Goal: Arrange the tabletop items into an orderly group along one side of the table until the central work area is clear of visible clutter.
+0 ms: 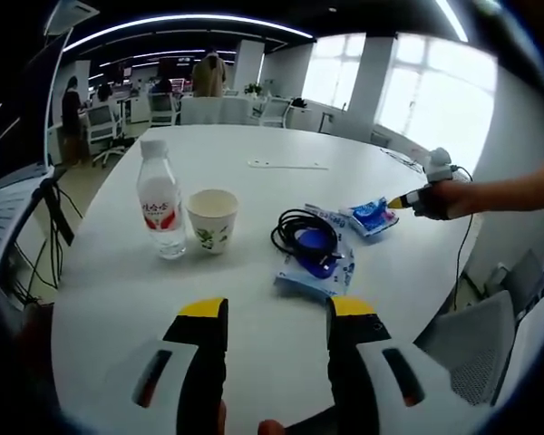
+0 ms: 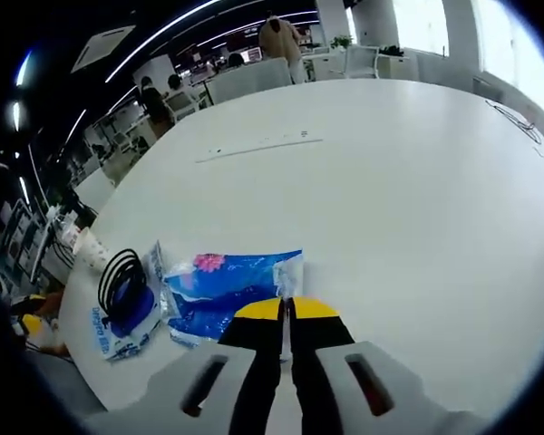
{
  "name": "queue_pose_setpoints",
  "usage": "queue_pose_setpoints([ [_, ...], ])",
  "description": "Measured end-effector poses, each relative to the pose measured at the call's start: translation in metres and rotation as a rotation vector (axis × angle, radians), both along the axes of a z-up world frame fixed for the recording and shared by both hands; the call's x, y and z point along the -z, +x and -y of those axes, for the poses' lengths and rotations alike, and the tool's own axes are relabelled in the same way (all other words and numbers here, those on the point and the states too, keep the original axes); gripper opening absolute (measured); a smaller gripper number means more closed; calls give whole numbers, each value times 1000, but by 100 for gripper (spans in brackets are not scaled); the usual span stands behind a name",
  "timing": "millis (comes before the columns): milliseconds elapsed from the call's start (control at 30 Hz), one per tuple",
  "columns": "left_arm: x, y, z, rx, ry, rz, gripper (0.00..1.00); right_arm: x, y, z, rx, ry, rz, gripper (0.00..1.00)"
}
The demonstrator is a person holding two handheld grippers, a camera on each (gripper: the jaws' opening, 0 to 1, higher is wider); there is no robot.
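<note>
A water bottle is standing upright on the white surface, its cap on and clear liquid filling most of it. Just beside it a paper cup with a green leaf print is sitting upright, mouth open — what is inside cannot be told from this angle. Further along, a coiled black cable is lying on top of a blue-and-white packet, and a smaller blue packet is lying near it.

In the left gripper view the left claw is hovering above the near edge of the surface with its yellow-tipped jaws apart and nothing between them. The right claw is reaching in from the right of that view, held in a person's hand, its tip touching the smaller blue packet.

The right gripper view is giving the close look: the right claw is showing its jaws pressed together, tips meeting at the edge of the blue packet — whether they are pinching the wrapper cannot be told. There the cable and its packet are lying just beside the blue one, with the cup beyond them.

People are standing among the desks in the background.
</note>
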State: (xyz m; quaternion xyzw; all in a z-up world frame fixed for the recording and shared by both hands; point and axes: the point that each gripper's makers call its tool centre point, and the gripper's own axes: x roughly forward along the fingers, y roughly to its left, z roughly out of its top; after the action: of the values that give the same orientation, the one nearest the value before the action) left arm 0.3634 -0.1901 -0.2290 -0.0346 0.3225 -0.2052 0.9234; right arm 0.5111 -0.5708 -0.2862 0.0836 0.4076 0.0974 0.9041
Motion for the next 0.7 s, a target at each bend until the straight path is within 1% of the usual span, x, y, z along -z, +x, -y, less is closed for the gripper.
queue_pose_setpoints([
  [167, 0, 0, -1, -4, 3, -2, 43, 1, 3, 7, 28, 13, 1, 0],
  [433, -1, -1, 0, -5, 7, -6, 43, 4, 3, 11, 42, 21, -3, 0],
  [700, -4, 3, 0, -2, 11, -2, 43, 2, 3, 6, 70, 44, -7, 1],
])
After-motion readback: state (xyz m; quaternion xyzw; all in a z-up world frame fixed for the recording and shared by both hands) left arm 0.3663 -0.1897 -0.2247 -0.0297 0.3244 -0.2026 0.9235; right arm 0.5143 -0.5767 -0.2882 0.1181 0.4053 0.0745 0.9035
